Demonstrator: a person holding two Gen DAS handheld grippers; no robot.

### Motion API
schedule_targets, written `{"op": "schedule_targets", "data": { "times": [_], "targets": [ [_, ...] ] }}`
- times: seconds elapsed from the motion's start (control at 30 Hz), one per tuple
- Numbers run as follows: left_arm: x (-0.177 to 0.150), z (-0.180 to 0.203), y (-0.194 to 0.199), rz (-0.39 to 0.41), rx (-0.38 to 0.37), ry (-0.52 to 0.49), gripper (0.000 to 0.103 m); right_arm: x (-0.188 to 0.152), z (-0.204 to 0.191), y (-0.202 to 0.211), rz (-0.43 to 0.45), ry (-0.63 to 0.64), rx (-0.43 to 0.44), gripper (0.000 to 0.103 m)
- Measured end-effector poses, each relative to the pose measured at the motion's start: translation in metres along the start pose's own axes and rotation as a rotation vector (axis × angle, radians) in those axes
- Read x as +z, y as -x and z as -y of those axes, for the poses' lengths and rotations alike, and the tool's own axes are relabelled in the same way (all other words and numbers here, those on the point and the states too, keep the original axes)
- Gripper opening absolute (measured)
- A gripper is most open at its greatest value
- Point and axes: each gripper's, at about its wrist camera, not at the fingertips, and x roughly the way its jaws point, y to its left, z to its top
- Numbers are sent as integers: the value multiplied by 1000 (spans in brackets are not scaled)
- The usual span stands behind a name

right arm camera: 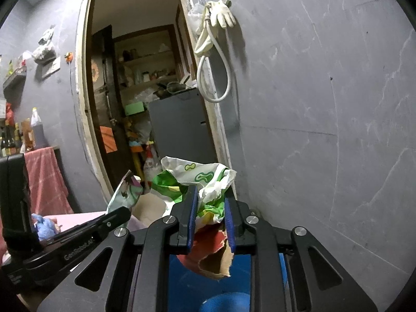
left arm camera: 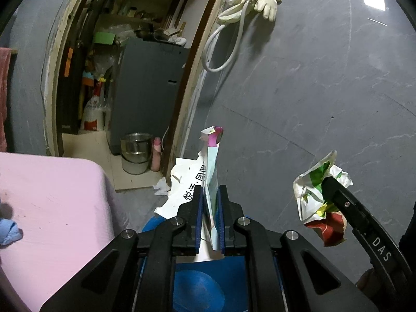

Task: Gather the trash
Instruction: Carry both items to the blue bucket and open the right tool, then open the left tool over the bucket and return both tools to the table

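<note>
My left gripper (left arm camera: 210, 189) is shut on a flat pale-blue and pink snack wrapper (left arm camera: 212, 161) that stands up between its blue pads. My right gripper (right arm camera: 210, 195) is shut on a crumpled green, white and red wrapper (right arm camera: 205, 182). In the left wrist view that crumpled wrapper (left arm camera: 316, 195) hangs at the right in the right gripper's fingers (left arm camera: 335, 189). In the right wrist view the left gripper (right arm camera: 119, 212) shows at the left with its wrapper (right arm camera: 126, 192). Both grippers hover above a blue bin (left arm camera: 197, 286), also seen below the right gripper (right arm camera: 223, 301).
A pink-covered table (left arm camera: 52, 202) lies at the left with a blue cloth (left arm camera: 10, 231). A white printed bag (left arm camera: 184, 182) lies behind the bin. Ahead is a grey wall (left arm camera: 312, 91) with a hose and gloves (left arm camera: 249, 2), and a doorway with a metal bucket (left arm camera: 135, 153).
</note>
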Motion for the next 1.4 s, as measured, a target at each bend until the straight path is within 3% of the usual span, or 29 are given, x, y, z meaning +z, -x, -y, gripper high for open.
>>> {"op": "schedule_targets", "data": {
  "times": [0.13, 0.23, 0.5, 0.63, 0.7, 0.77, 1.0, 1.13, 1.4],
  "targets": [
    [0, -2, -11, -42, -2, 5, 13, -3, 4, -11, -37, -2, -1, 32],
    [-3, -5, -12, -45, 0, 15, 30, -5, 7, -16, -55, -3, -6, 34],
    [2, -12, -6, -27, 17, 55, 32, -1, 12, -12, -32, -15, -17, 45],
    [14, -14, 9, 18, 31, 71, 45, 5, 9, -3, 11, -4, -28, 53],
    [21, -16, 20, 48, 43, 72, 56, 9, 5, 4, 39, 11, -36, 57],
    [26, -18, 33, 79, 66, 62, 62, 13, -1, 9, 63, 16, -42, 74],
    [42, -27, 87, 182, 136, 33, 92, 30, -24, 35, 158, 31, -37, 89],
    [44, -33, 122, 233, 180, 6, 96, 35, -40, 51, 205, 33, -26, 103],
    [36, -59, 182, 253, 268, -2, 101, 26, -77, 76, 217, 12, 33, 103]
  ]
}}
